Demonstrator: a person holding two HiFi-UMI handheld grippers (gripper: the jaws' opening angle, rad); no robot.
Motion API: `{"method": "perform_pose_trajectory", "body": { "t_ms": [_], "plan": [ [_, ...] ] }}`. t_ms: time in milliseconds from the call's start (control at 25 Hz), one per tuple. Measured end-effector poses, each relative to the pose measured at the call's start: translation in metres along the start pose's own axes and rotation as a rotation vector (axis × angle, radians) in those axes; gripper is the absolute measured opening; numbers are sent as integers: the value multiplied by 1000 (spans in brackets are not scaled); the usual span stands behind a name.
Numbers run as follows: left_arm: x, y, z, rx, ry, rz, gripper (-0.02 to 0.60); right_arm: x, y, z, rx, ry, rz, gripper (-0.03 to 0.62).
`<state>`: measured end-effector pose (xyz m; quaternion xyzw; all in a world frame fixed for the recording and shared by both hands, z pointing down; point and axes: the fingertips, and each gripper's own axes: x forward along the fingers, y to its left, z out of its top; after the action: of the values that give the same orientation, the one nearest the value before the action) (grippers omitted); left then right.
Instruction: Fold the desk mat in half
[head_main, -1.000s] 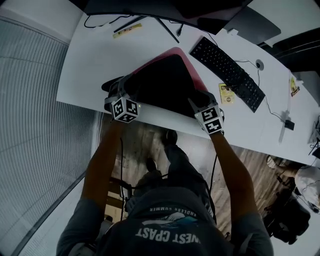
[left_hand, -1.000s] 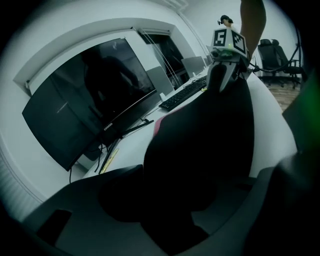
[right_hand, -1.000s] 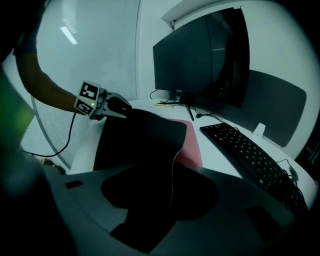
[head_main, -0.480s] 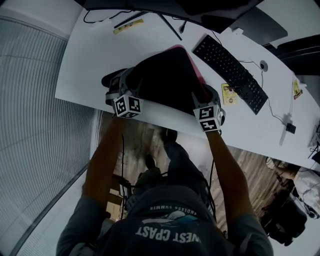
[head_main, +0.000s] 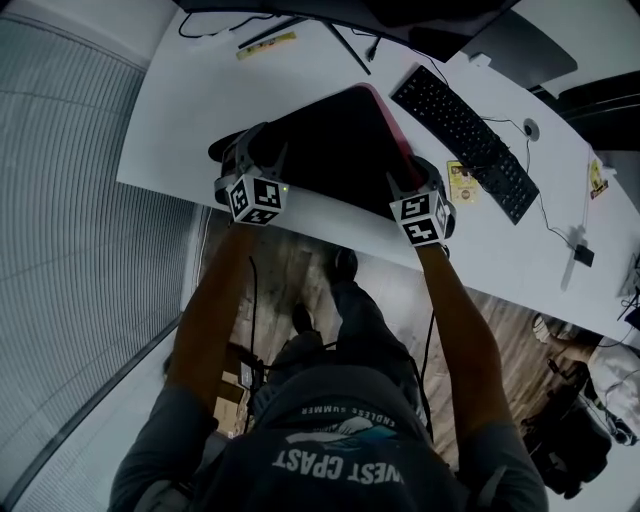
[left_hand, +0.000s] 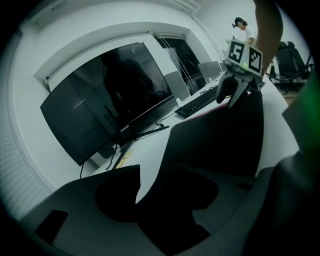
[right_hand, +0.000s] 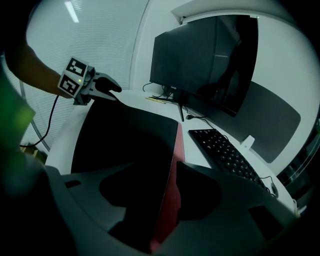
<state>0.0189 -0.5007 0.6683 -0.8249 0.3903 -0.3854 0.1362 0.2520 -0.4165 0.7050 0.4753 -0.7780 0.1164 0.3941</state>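
The desk mat (head_main: 330, 150) lies folded on the white desk, black underside up, with its red face (right_hand: 172, 165) showing along the right edge. My left gripper (head_main: 255, 150) is at the mat's near left corner. Its jaws have just been opening and stand open, with the black corner (left_hand: 220, 145) between them and a strip of bare desk beside the left jaw. My right gripper (head_main: 410, 180) is at the near right corner. Its jaws (right_hand: 170, 175) have also just been opening and straddle the folded edge without clamping it. Each gripper also sees the other: right gripper (left_hand: 232, 92), left gripper (right_hand: 107, 87).
A black keyboard (head_main: 460, 140) lies right of the mat, with a small yellow card (head_main: 460, 182) by its near end. A large dark monitor (left_hand: 110, 100) stands at the back on a stand, with a yellow ruler (head_main: 265, 45) and cables near it. The desk edge (head_main: 330, 225) runs just below both grippers.
The folded top layer has sunk from a raised bulge to lying flat on the desk. Both grippers have shifted slightly with it, and their jaws stand wider apart.
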Motion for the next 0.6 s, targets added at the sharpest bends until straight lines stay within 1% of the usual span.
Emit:
{"method": "perform_pose_trajectory", "body": {
  "t_ms": [80, 160, 360, 520, 600],
  "plan": [
    [-3, -1, 5, -4, -4, -7, 219, 0, -2, -2, -2, 18, -1, 221],
    [-13, -3, 11, 3, -12, -9, 221, -4, -3, 1, 5, 16, 3, 221],
    [-53, 2, 31, 6, -55, 8, 221, -34, 0, 27, 41, -65, 11, 216],
    [-88, 20, 41, 6, -100, 29, 219, -60, 13, 58, 46, -137, 5, 166],
    [-109, 31, 41, -6, -114, 48, 218, -74, 22, 75, 41, -175, 13, 126]
  ]
}}
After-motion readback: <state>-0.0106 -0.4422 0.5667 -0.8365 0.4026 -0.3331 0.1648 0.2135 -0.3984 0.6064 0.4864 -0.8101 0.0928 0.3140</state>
